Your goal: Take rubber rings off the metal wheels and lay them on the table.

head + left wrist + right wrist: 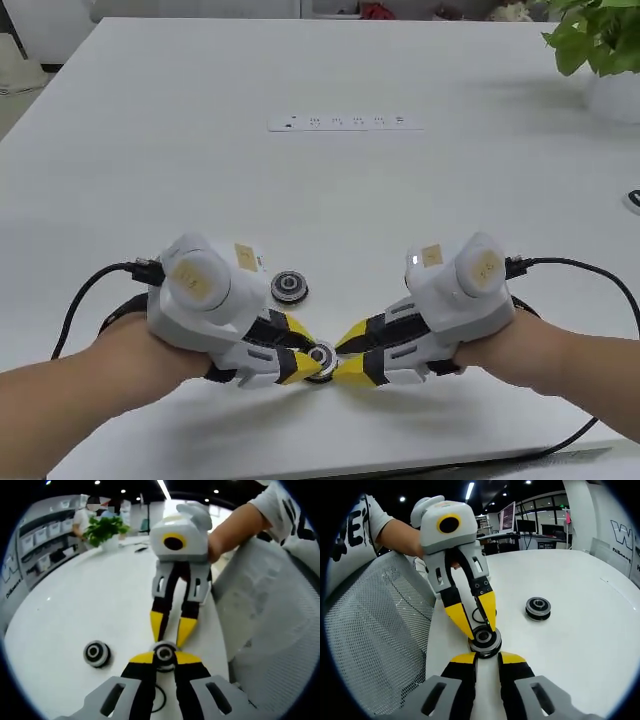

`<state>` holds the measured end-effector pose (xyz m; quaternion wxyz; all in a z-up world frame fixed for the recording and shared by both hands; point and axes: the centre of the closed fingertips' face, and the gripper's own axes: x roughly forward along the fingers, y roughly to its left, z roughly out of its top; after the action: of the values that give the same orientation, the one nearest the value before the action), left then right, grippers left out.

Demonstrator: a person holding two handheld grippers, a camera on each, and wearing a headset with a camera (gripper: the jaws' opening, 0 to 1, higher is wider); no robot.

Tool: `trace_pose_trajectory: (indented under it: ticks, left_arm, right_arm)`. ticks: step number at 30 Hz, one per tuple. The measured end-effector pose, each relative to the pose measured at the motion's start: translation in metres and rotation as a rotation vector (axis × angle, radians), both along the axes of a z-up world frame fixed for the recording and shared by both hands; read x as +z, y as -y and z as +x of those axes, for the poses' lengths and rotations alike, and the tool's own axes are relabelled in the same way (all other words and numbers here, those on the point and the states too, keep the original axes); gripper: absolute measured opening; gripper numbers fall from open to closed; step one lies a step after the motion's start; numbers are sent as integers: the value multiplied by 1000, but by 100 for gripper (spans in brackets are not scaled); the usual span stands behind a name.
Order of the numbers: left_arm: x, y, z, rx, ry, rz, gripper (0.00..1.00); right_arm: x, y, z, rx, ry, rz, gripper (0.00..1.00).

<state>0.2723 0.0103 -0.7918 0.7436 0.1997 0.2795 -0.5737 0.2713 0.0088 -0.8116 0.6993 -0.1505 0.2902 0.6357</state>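
Left gripper point(306, 354) clamps the metal wheel point(321, 356); our right gripper point(346, 354) faces it tip-to-tip at the wheel's rim, whether gripping we cannot tell.

Bright, even overhead light, soft shadows on the white table point(200, 150), fisheye warp and edge blur.

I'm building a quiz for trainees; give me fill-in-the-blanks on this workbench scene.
The table holds ____ metal wheels.
The left gripper and right gripper meet at the near wheel; the far wheel is touched by ____ gripper.
A loose rubber ring lies under the ____ gripper.
Missing: two; neither; left.
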Motion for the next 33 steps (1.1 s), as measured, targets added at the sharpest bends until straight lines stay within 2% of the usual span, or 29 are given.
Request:
trace_pose_trajectory:
  ticks: [2, 9, 17, 20, 23, 26, 30, 33]
  left_arm:
    - [0, 0, 0, -1, 14, 7, 14]
    - [0, 0, 1, -7, 33, 13, 13]
    - [-1, 0, 1, -6, 35, 10, 13]
    - [-2, 0, 1, -8, 34, 9, 13]
    - [-2, 0, 1, -9, 33, 10, 13]
    - [-2, 0, 1, -7, 36, 11, 13]
    - [-3, 0, 1, -8, 40, 16, 13]
    - [-3, 0, 1, -6, 47, 21, 13]
  right_arm:
    - [0, 0, 0, 1, 2, -1, 12]
    - [0, 0, 0, -10, -8, -6, 12]
    - [-1, -1, 0, -6, -8, -15, 11]
    - [-1, 1, 0, -3, -11, -22, 8]
    - [-2, 3, 1, -15, -28, -17, 2]
    - [-2, 3, 0, -28, -45, -14, 2]
    - [-2, 4, 4, -98, -119, 10, 0]
    - [-2, 4, 4, -117, -143, 12, 0]
